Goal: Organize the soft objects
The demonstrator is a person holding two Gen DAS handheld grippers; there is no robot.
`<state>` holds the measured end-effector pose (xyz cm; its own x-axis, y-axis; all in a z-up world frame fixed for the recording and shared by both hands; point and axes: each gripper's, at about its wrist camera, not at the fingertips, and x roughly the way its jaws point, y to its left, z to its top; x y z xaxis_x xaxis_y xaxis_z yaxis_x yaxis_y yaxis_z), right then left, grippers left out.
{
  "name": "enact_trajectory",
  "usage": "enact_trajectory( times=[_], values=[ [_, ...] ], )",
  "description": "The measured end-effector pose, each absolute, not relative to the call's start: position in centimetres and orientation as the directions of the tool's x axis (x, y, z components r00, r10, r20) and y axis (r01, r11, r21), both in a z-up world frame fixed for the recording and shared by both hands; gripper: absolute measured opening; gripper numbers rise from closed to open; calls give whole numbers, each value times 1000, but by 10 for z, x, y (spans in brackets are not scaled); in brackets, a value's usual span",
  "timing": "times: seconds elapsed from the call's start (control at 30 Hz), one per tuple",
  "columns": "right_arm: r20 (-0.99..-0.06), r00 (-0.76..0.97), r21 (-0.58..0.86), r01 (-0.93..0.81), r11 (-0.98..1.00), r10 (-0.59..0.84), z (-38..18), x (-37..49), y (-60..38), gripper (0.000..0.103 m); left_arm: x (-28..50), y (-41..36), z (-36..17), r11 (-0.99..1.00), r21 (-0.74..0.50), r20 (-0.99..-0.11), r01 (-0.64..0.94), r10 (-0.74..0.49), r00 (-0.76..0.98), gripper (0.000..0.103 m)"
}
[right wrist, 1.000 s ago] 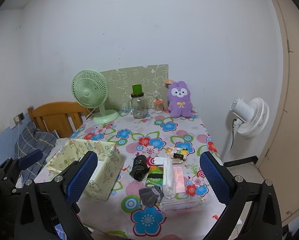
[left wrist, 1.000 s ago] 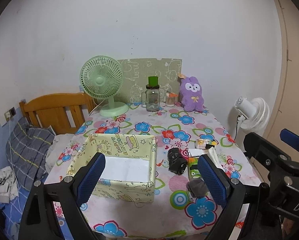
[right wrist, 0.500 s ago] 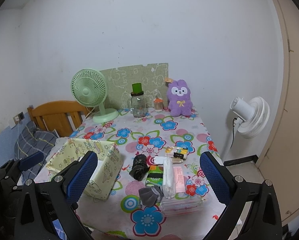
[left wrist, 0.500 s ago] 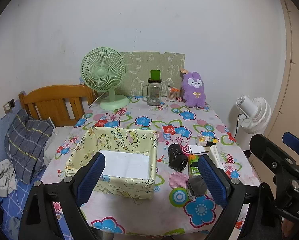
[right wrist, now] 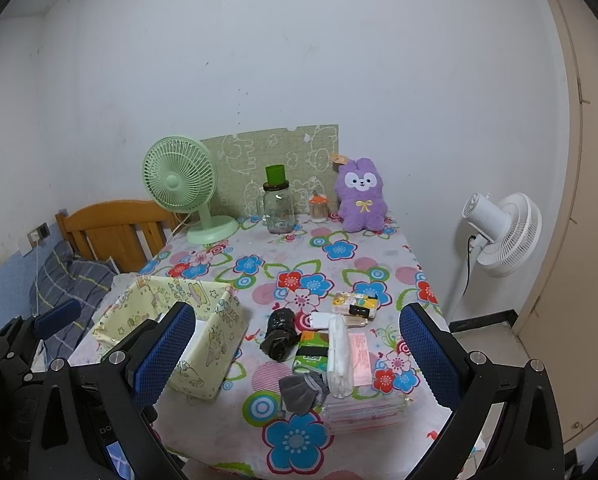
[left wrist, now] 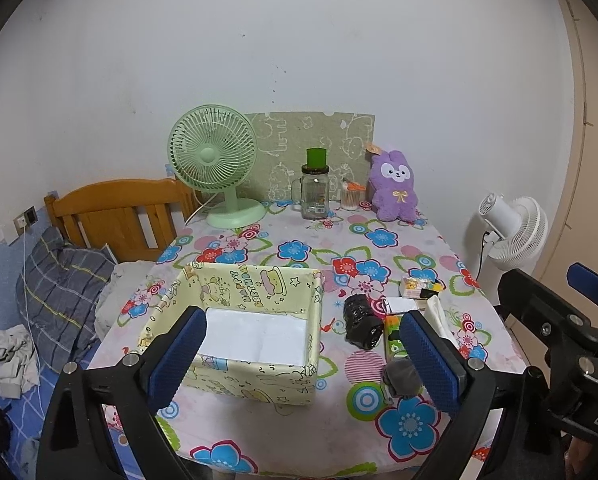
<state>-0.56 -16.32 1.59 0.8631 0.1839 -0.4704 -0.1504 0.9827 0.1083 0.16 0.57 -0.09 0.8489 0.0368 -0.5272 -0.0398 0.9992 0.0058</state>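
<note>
Right wrist view: flowered tablecloth [right wrist: 255,364] beneath white wall [right wrist: 299,60], wooden headboard [right wrist: 111,232] beside

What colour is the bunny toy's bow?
Yellow, on the purple bunny toy; clearest in the right wrist view.

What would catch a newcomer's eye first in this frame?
Probably the loud flowered tablecloth, then the purple plush rabbit sitting upright at the table's far edge against the wall, beside the green desk fan. Nearer the camera, a pale yellow fabric box stands open on the left, with a cluster of small items to its right, including a black bundle and a grey sock.
</note>
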Motion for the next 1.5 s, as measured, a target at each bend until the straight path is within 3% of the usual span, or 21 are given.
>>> enact_trajectory(
  times=[0.87, 1.13, 1.5],
  values=[
    [-491, 851, 110, -154, 982, 188, 7, 3, -161, 95, 10, -5, -6, 1000, 10, -539, -9, 13, 842, 97],
    [-531, 827, 102, -154, 983, 185, -8, 21, -174, 89, 23, -23, -23, 1000, 14, -566, 18, -7, 825, 89],
    [-599, 779, 110, -152, 982, 187, -39, 50, -192, 84, 43, -54, -49, 998, 15, -617, 63, -40, 786, 87]
  ],
)
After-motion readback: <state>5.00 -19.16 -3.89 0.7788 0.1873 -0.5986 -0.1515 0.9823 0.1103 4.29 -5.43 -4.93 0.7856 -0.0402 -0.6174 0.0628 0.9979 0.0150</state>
